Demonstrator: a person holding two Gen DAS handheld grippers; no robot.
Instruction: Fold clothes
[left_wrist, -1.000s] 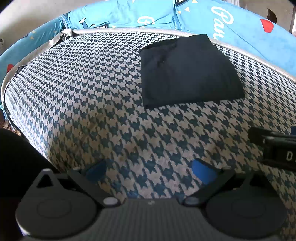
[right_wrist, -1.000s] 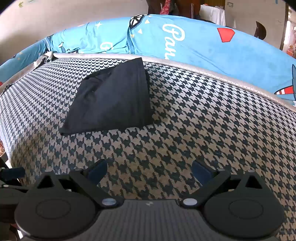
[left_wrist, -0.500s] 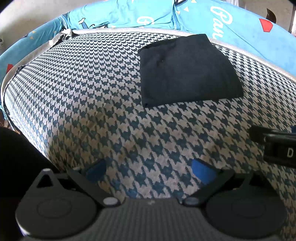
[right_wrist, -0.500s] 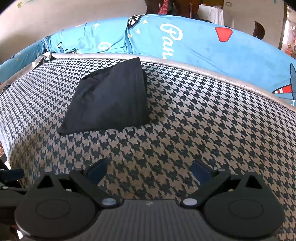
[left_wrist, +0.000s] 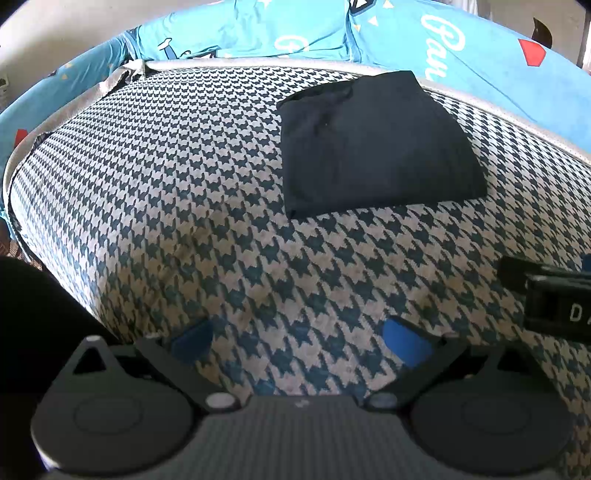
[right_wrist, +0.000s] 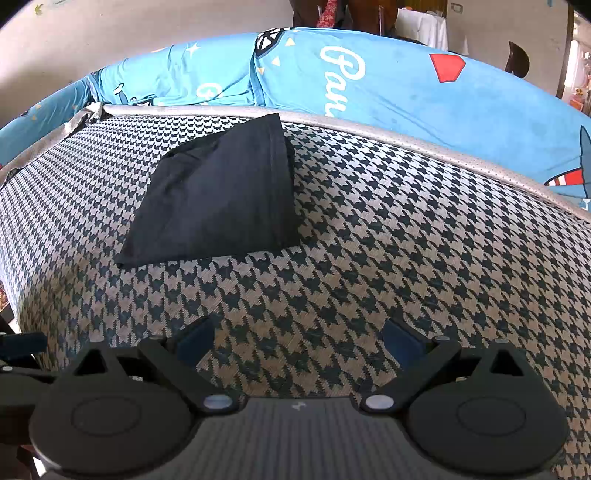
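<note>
A black garment (left_wrist: 376, 140) lies folded into a flat rectangle on the houndstooth cushion (left_wrist: 184, 177), near its far edge. The right wrist view has the same black garment (right_wrist: 218, 199) up and to the left. My left gripper (left_wrist: 299, 338) hovers over the cushion's near part, open, nothing between its blue pads. My right gripper (right_wrist: 299, 338) is likewise open and empty, well short of the garment. The right gripper's black body (left_wrist: 554, 295) shows at the right edge of the left wrist view.
A silver trim (right_wrist: 406, 140) borders the cushion's far side. Behind it lies a bright blue printed sheet (right_wrist: 424, 88) with white lettering and red shapes. The cushion drops off at the left (left_wrist: 22, 221). A wall and furniture (right_wrist: 369, 18) stand beyond.
Both grippers stay open and almost still; the views shift only slightly, and the folded garment has not moved.
</note>
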